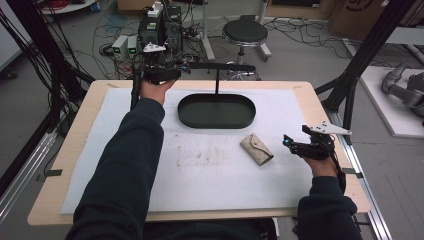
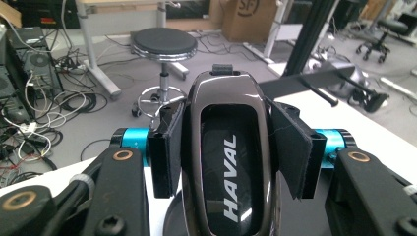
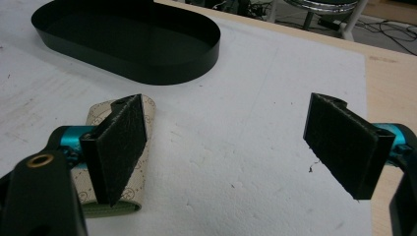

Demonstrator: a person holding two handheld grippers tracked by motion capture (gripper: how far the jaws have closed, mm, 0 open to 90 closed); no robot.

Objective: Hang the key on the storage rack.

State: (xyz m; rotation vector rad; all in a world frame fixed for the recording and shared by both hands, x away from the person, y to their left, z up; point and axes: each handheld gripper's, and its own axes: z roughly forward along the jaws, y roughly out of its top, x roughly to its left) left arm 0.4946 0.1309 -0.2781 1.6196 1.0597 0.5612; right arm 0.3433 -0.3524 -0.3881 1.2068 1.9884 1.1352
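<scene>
A glossy dark car key fob (image 2: pixel 226 162) lettered HAVAL stands upright between the pads of my left gripper (image 2: pixel 228 147), which is shut on it. That gripper (image 1: pixel 180 68) is held at the table's back left, by the end of a thin black bar (image 1: pixel 220 66) on a post above a black oval tray (image 1: pixel 216 111). The bar (image 2: pixel 305 81) shows just past the fob. A beige patterned pouch (image 1: pixel 256 148) lies on the white mat right of centre. My right gripper (image 1: pixel 292 145) rests beside it, open; the pouch (image 3: pixel 98 196) lies behind one pad (image 3: pixel 118 142), nothing between them.
A white foam mat (image 1: pixel 210 170) covers most of the wooden table (image 1: pixel 330 125). Beyond the back edge stand a round stool (image 1: pixel 245 32), boxes of electronics (image 1: pixel 160 25) and loose cables on the floor. A black frame post (image 1: pixel 360 55) rises at the right.
</scene>
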